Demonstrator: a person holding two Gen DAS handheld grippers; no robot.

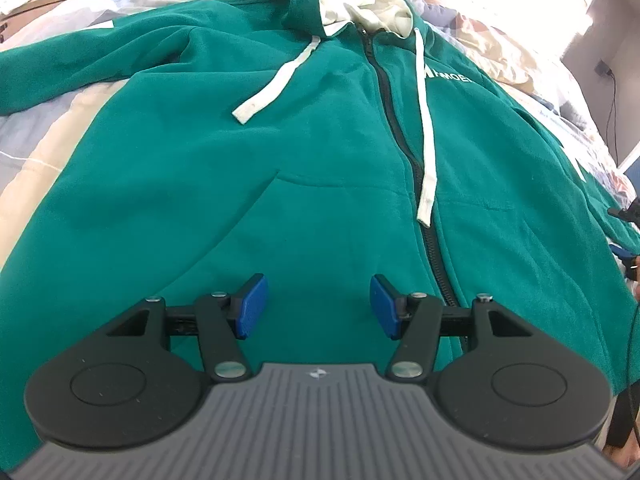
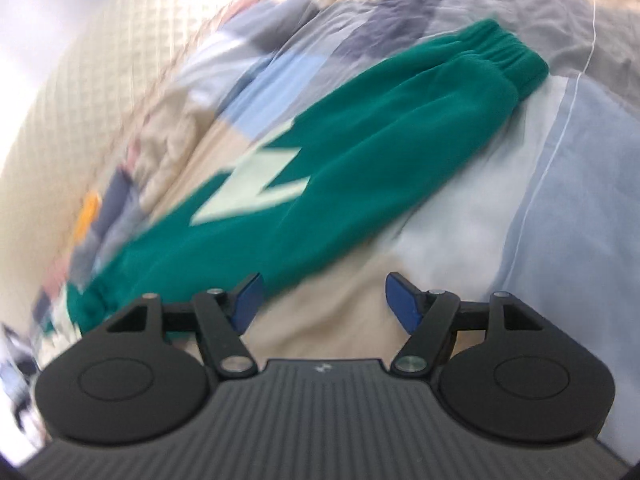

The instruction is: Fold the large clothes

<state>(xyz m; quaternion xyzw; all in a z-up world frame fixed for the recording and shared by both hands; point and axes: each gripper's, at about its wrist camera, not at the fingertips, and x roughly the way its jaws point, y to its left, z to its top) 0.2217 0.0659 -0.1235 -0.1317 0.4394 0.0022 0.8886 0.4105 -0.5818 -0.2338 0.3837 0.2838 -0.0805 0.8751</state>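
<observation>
Two grippers hang over one green zip hoodie, which lies face up and spread flat on a patchwork quilt, hood at the far end and both white drawstrings trailing down the chest beside the zipper. The left gripper hovers above the hoodie's lower front, just to one side of the zipper, its blue pads parted with only flat cloth showing between them; nothing is pinched. The right gripper is out past the hoodie's body, beside the outstretched sleeve, whose ribbed cuff points away across the quilt; its jaws stand apart and empty, over bare quilt next to the sleeve. That view is smeared, so exactly how close the near pad sits to the sleeve's edge is hard to say, though it seems not to be touching. Judging by the layout, no fold has yet been made: the garment is only laid out, and the step in hand looks like the approach to the first sleeve. The next move probably calls for the right gripper to settle over the sleeve, close on one layer edge near the cuff, and carry it inward across the hoodie's chest while the left steadies the hem.
</observation>
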